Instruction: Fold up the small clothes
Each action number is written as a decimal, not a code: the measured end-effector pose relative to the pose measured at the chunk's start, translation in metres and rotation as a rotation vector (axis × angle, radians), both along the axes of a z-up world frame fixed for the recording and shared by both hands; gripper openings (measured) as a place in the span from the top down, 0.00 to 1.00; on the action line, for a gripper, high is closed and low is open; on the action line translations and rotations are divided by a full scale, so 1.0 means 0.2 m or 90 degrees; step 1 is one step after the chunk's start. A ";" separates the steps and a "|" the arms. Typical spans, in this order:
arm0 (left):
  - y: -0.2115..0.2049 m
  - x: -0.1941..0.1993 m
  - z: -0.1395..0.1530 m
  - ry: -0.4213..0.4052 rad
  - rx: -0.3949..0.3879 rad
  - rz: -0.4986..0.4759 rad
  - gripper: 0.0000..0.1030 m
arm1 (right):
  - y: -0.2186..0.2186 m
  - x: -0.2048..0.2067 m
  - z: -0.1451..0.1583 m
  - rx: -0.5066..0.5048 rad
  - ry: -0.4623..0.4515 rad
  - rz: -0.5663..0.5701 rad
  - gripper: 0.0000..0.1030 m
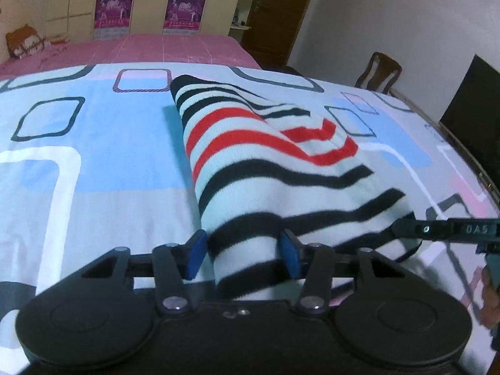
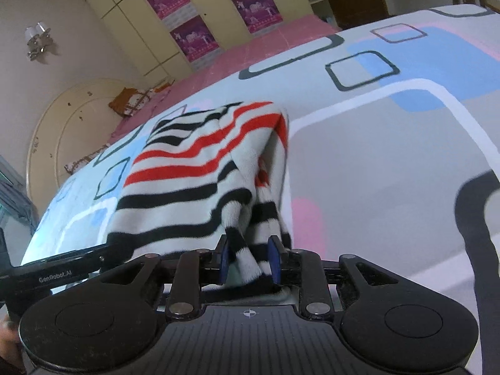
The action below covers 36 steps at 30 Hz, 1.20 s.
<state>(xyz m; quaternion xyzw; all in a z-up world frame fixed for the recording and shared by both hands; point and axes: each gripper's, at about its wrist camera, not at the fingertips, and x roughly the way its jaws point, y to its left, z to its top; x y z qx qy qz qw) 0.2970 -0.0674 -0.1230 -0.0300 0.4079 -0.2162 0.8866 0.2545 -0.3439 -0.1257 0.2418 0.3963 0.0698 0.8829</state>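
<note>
The arm of your right hand-held gripper shows white lettering that reads "DAS" in the left wrist view, cut off at the picture's edge, and the arm of your left hand-held gripper carries "GenRobot.AI" in the right wrist view. The posters on the cream wardrobe doors are too blurred to read. The striped garment, knit in white with black and red bands, lies on the bed's patterned cover, a sheet of blue, grey and pink blocks with rounded squares, and runs straight away from both of your tools. Its near end comes right up into your left hand-held gripper: the blue pads stand partly apart with the cloth between them, the right pad against the fabric and the left one just beside it, so you cannot tell for sure whether it is gripping. Your right hand-held gripper stands at the garment's other near corner, jaws drawn close, pinching a bunched fold of striped cloth that rises between its pads and hangs over them.
</note>
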 end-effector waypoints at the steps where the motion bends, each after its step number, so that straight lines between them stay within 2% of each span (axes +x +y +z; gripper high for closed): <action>1: 0.00 0.00 0.00 0.000 0.001 0.000 0.55 | 0.00 -0.01 -0.01 -0.004 0.003 -0.003 0.75; 5: 0.02 -0.01 -0.02 -0.004 0.015 -0.007 0.57 | -0.02 -0.04 -0.01 0.039 0.006 -0.007 0.76; 8: 0.02 0.01 -0.06 0.001 0.018 -0.015 0.53 | -0.06 0.00 -0.12 0.039 0.047 -0.015 0.80; 10: 0.01 0.02 -0.05 0.006 0.017 -0.012 0.53 | -0.11 0.00 -0.16 0.080 0.054 -0.030 0.80; 15: -0.01 0.00 0.00 -0.015 0.040 -0.024 0.51 | -0.07 -0.02 -0.03 0.025 0.028 -0.002 0.80; 18: 0.01 -0.01 0.06 -0.032 0.027 -0.012 0.46 | -0.05 -0.03 0.09 -0.023 -0.013 0.009 0.80; 22: 0.02 -0.03 0.16 -0.075 -0.003 -0.003 0.46 | 0.02 0.02 0.22 -0.076 -0.071 0.021 0.80; 26: -0.04 0.05 0.20 -0.087 -0.012 -0.014 0.54 | 0.14 0.12 0.27 -0.148 -0.104 0.026 0.80; 32: -0.13 0.22 0.20 -0.110 -0.011 -0.013 0.64 | 0.26 0.35 0.23 -0.190 -0.113 0.038 0.80; 34: -0.15 0.28 0.17 -0.111 -0.005 -0.015 0.73 | 0.28 0.42 0.21 -0.202 -0.112 0.038 0.80; 36: -0.14 0.33 0.13 -0.110 0.002 -0.001 0.76 | 0.30 0.50 0.19 -0.212 -0.110 0.032 0.80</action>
